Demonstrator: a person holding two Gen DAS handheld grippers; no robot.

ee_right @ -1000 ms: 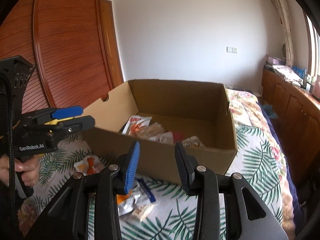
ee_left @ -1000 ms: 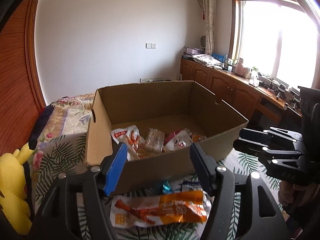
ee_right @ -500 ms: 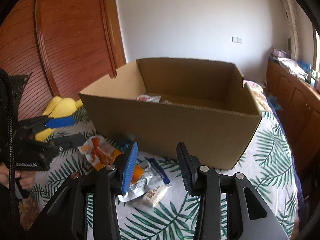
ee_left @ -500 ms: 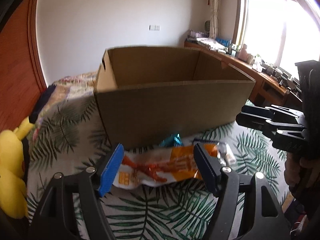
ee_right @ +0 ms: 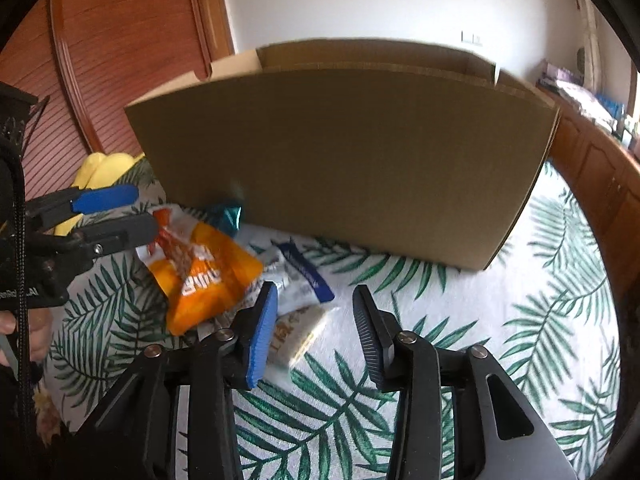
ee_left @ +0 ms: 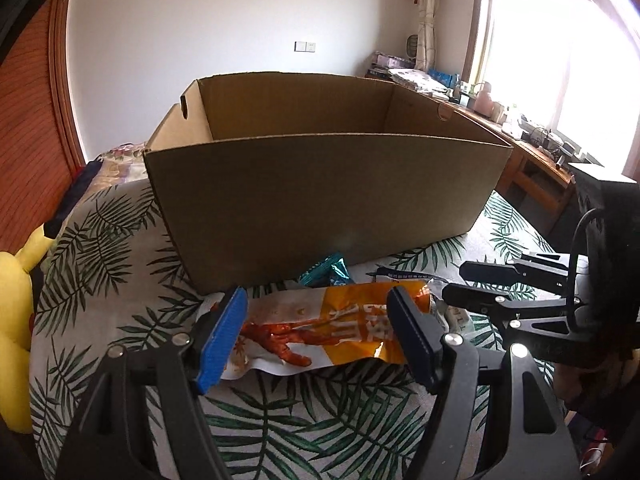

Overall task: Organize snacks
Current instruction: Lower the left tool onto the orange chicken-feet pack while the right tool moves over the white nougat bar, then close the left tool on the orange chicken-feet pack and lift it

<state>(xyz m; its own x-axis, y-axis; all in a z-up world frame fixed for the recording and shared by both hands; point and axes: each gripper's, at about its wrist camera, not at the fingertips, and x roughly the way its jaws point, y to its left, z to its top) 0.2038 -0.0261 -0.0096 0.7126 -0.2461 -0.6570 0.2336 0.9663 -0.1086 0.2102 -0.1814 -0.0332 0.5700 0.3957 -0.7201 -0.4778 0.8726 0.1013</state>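
Observation:
An open cardboard box stands on the leaf-print bedspread; it also shows in the right wrist view. In front of it lie loose snacks: an orange-and-white packet, a teal wrapper, a white-and-blue packet and a pale small packet. My left gripper is open, low over the orange packet, one finger at each side. My right gripper is open, just above the pale small packet. The box's contents are hidden.
A yellow plush toy lies at the bed's left edge. Wooden wardrobe doors stand to the left. A wooden counter with clutter runs under the window on the right. Bare bedspread lies right of the snacks.
Both grippers have dropped from above the box rim to bed level, toward the loose snacks. The box's inside has gone out of sight. Both stay open.

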